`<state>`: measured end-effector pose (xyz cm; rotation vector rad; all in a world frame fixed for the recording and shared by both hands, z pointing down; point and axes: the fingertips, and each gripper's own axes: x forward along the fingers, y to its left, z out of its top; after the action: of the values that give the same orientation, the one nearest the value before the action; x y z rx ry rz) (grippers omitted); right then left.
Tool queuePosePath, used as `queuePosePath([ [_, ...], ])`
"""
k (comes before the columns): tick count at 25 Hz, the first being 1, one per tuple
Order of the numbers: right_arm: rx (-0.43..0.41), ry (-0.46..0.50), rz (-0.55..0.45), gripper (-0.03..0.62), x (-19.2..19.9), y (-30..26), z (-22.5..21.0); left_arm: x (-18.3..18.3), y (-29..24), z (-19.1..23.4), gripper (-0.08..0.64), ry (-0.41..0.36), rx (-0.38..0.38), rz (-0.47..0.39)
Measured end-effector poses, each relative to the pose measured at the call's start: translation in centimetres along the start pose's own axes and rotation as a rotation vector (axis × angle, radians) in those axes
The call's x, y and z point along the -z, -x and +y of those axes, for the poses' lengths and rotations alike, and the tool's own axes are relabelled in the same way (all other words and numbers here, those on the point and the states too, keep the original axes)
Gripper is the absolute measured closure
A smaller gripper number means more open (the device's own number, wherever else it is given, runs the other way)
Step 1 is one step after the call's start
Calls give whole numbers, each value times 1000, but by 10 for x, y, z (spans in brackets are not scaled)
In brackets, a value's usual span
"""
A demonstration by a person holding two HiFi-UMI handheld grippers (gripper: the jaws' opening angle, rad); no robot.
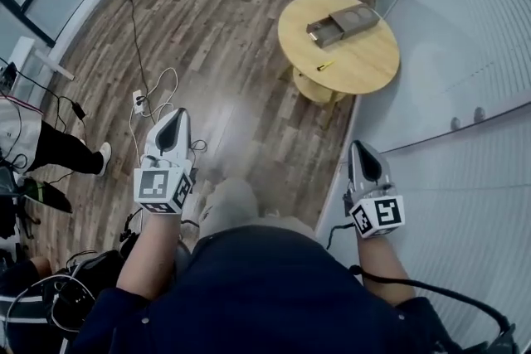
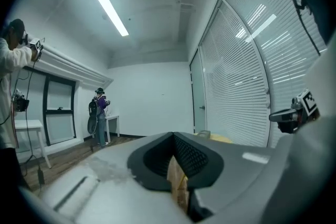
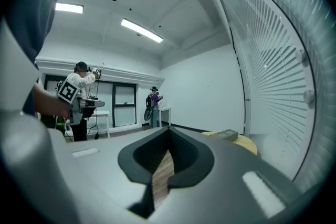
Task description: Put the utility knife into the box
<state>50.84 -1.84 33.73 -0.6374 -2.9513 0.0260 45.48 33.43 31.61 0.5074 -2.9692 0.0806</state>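
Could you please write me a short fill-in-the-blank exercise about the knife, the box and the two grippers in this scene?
1. The small yellow utility knife lies on the ____ wooden table.
2. The flat grey-brown box lies on the same table, and the knife is not yet ____ it.
3. The left gripper and the right gripper hold nothing, and the jaws of both are ____.

Missing words: round; inside; shut

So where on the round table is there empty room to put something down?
The round table is mostly bare on its near right, between the box and the rim, right of the little yellow knife. A smaller bare patch lies left of the box. The far side, where the box lies, is crowded.
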Motion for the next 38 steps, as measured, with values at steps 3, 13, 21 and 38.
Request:
queuePosePath([
  [3,19,-14,16,586,5,-13,-18,9,-18,-1,557,-9,19,23],
  [13,120,-56,41,586,0,-113,-58,11,-133,58,557,-3,73,47],
  [21,168,-37,55,586,-31,-202,-71,-1,-222,91,557,53,147,23],
  [38,234,-136,14,586,-56,-331,-89,-8,-373,161,557,75,265,29],
])
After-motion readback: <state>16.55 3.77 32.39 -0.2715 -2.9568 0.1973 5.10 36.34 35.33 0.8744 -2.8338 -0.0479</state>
